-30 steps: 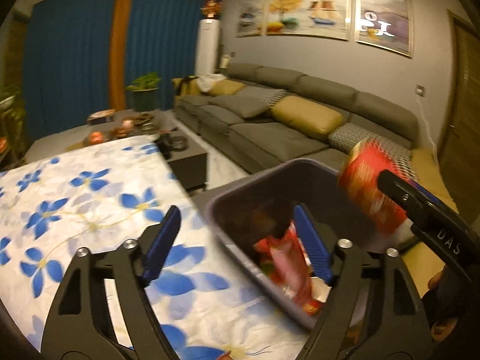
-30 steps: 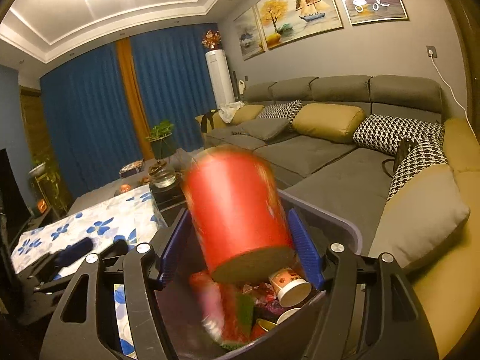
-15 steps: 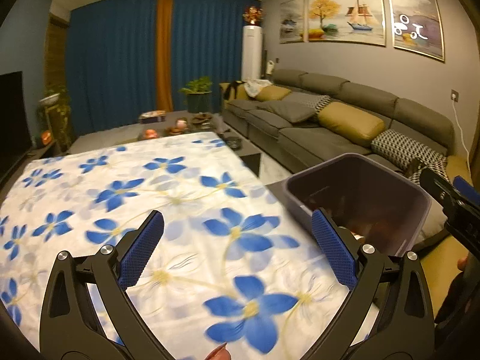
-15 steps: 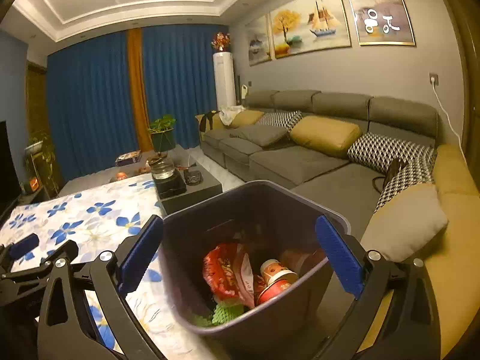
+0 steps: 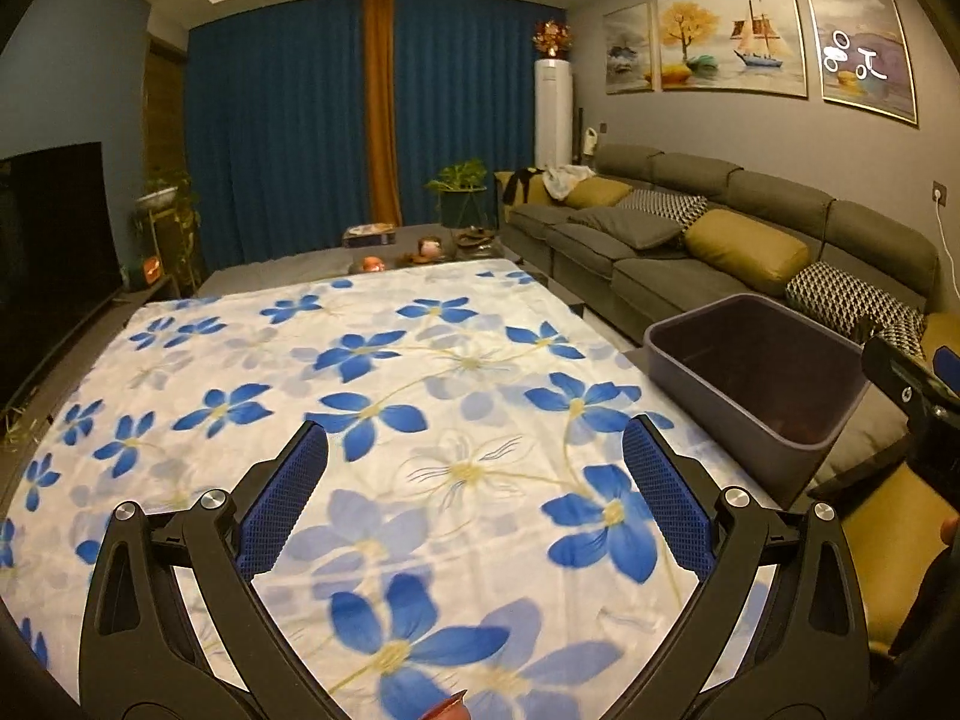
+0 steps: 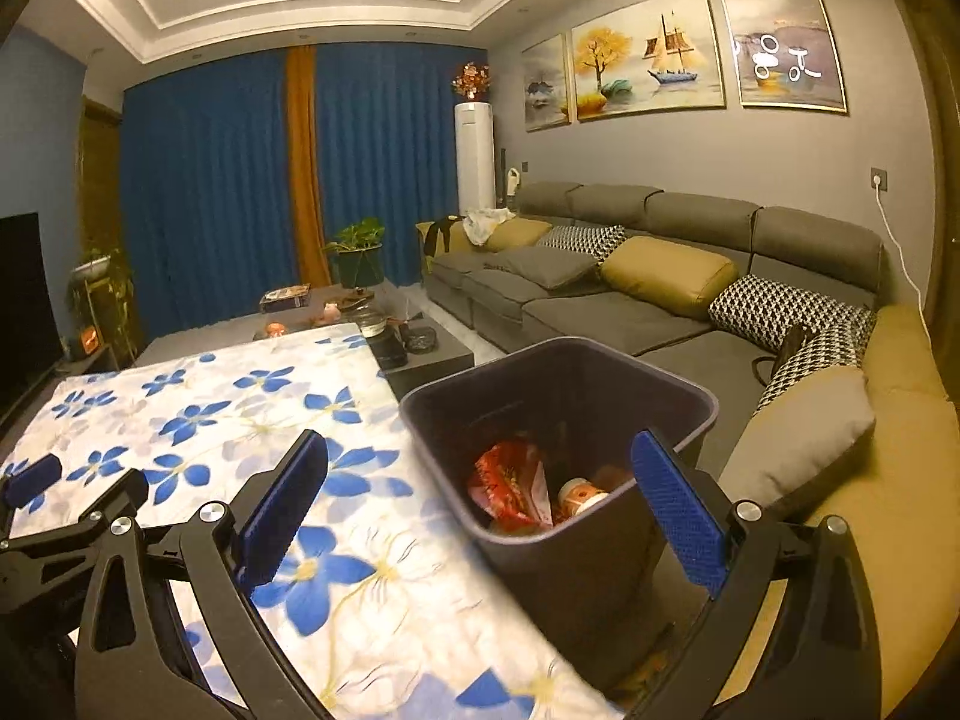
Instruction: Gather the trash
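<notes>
Your left gripper is spread wide with nothing between its blue pads, hovering over the table's floral tablecloth. Your right gripper is likewise spread and empty, above the table's right edge and the dark trash bin standing just beside that edge. Inside the bin lie a red snack wrapper and a paper cup. Behind it runs the grey sectional sofa.

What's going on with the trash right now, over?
Left gripper open, empty, over the blue-flowered tablecloth. Right gripper open, empty. Red wrapper lies inside the dark plastic bin. Nothing blocking.
</notes>
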Demonstrator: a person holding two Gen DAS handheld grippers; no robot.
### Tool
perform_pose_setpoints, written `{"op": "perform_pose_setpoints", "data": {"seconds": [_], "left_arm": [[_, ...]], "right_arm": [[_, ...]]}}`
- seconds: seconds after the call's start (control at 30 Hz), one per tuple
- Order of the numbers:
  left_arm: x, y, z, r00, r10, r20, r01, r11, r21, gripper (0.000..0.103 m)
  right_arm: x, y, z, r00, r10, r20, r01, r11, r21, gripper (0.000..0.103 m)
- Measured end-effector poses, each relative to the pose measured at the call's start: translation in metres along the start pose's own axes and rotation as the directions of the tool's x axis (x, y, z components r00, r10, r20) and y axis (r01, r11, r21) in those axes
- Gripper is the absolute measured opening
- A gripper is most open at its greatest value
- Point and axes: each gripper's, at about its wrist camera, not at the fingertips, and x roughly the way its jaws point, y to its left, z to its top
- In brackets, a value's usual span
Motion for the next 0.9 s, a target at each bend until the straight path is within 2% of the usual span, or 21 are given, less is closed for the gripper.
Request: {"op": "perform_pose_setpoints", "data": {"seconds": [0.43,0.9], "left_arm": [[-0.052,0.031,-0.019,1.0,0.015,0.017,-0.015,1.0,-0.022,0.097],[-0.082,0.038,-0.022,0.998,0.008,0.056,-0.006,0.999,-0.037,0.097]], "right_arm": [[-0.061,0.023,-0.014,0.998,0.023,0.05,-0.022,1.0,-0.016,0.097],[-0.09,0.028,-0.021,0.997,0.037,0.075,-0.035,0.999,-0.02,0.097]]}}
